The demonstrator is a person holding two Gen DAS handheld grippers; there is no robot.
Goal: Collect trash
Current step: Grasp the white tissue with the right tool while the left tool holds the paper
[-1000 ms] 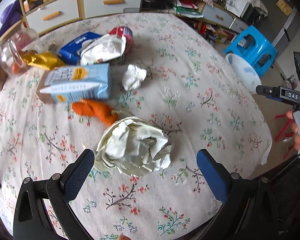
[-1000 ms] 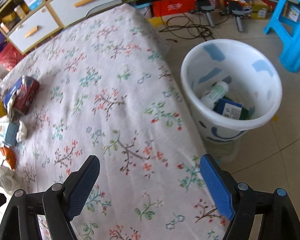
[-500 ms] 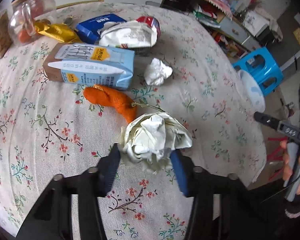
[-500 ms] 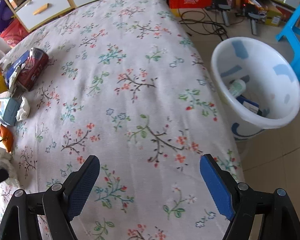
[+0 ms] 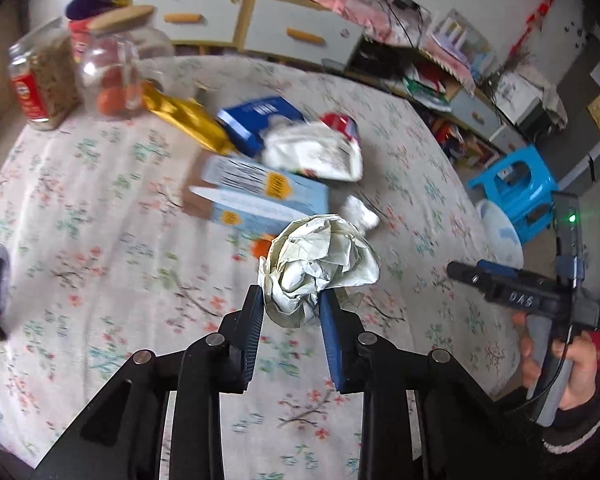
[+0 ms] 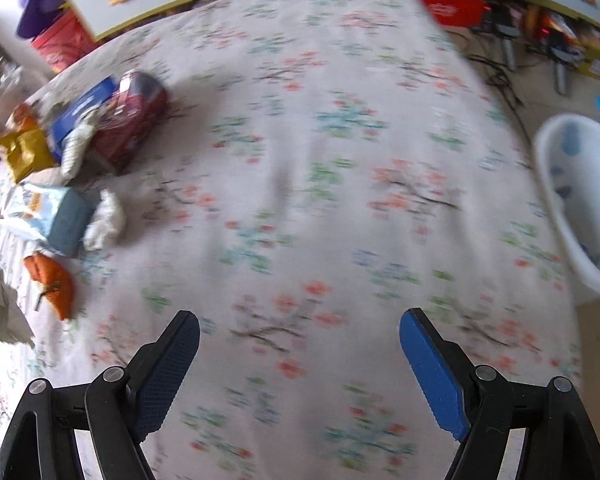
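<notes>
My left gripper [image 5: 292,304] is shut on a crumpled ball of pale paper [image 5: 320,264] and holds it above the floral tablecloth [image 5: 100,240]. Behind it lie a light blue carton [image 5: 256,196], a small white tissue wad [image 5: 360,212], a white wrapper [image 5: 316,152], a blue box [image 5: 256,120], a gold packet [image 5: 184,120] and a red can [image 5: 340,122]. My right gripper [image 6: 300,336] is open over bare cloth with nothing between its fingers. An orange scrap [image 6: 52,280] and the carton [image 6: 52,216] lie to its left. The white bin [image 6: 580,200] stands off the table's right edge.
Two glass jars [image 5: 116,72] stand at the table's far left. A blue stool [image 5: 516,188] sits on the floor beside the bin [image 5: 500,232]. A hand [image 5: 572,360] holds the right gripper's handle. Drawers and cluttered shelves [image 5: 260,28] line the far wall.
My left gripper closed on the crumpled paper ball and lifted it off the cloth. The right gripper swung left from the bin toward the trash pile, still open.
</notes>
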